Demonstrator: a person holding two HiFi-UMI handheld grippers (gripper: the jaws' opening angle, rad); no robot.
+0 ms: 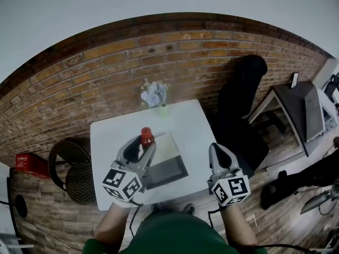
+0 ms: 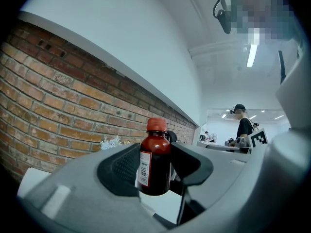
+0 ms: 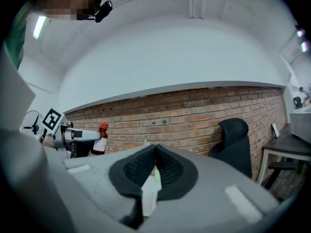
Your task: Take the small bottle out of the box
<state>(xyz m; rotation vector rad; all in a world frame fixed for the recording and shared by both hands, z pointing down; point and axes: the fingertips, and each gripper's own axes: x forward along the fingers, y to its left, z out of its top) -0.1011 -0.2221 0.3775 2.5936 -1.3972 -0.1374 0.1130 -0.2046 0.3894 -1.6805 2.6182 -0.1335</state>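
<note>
Red-capped and dark in the body, the small bottle point(image 2: 155, 166) stands upright between the two padded jaws of the left gripper point(image 1: 145, 145). The jaws are clamped on its sides at about label height. From where I stand that grip makes sense: taking it low on the body and leaving the neck and cap free should stop it from tipping as it is carried.

The bottle is off the table point(image 1: 185, 120) and held in the air. In the head view it sits over the left edge of the open box point(image 1: 169, 173), near the box's far corner. I judge it clear of the box walls, so the lift looks done and what remains is to bring it aside and set it down on bare tabletop.

The right gripper point(image 3: 155, 161) hangs over the table's right side, well apart from the box, with its jaws closed together on nothing. It seems parked there to leave the left one room to work. I cannot tell whether the box would slide, as nothing holds it.

A small vase of pale flowers point(image 1: 154, 95) stands at the far edge of the table, by the brick wall and just beyond the box. It is worth avoiding if the bottle is put down on that side.
</note>
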